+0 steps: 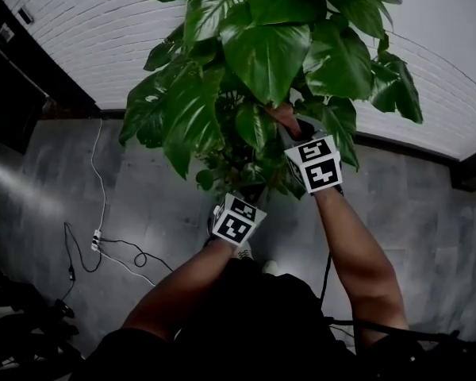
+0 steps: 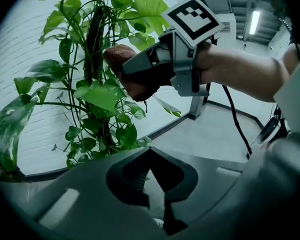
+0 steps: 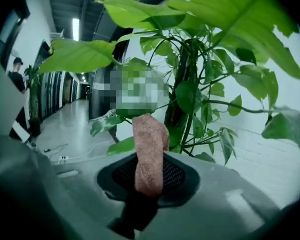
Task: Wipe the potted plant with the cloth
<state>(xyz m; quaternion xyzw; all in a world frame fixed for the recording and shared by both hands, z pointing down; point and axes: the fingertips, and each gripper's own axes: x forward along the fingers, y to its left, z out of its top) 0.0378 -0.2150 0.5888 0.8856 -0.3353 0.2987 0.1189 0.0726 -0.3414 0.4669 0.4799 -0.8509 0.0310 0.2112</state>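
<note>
Right tongs (image 3: pixel 149 184) are clamped on the reddish-brown cloth (image 3: pixel 149 149), which is pushed up among the leaves (image 1: pixel 266 54) of the potted plant (image 1: pixel 192 109) at the middle of the head view. Left tongs (image 2: pixel 152 184), lower centre, show only a narrow gap and hold nothing. Wiping looks under way; which leaves are done cannot be told, and most seem left

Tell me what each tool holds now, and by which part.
The right tool grips the brown cloth by one end; the rest sticks out past the jaws. The left tool holds nothing, its jaws apart.
</note>
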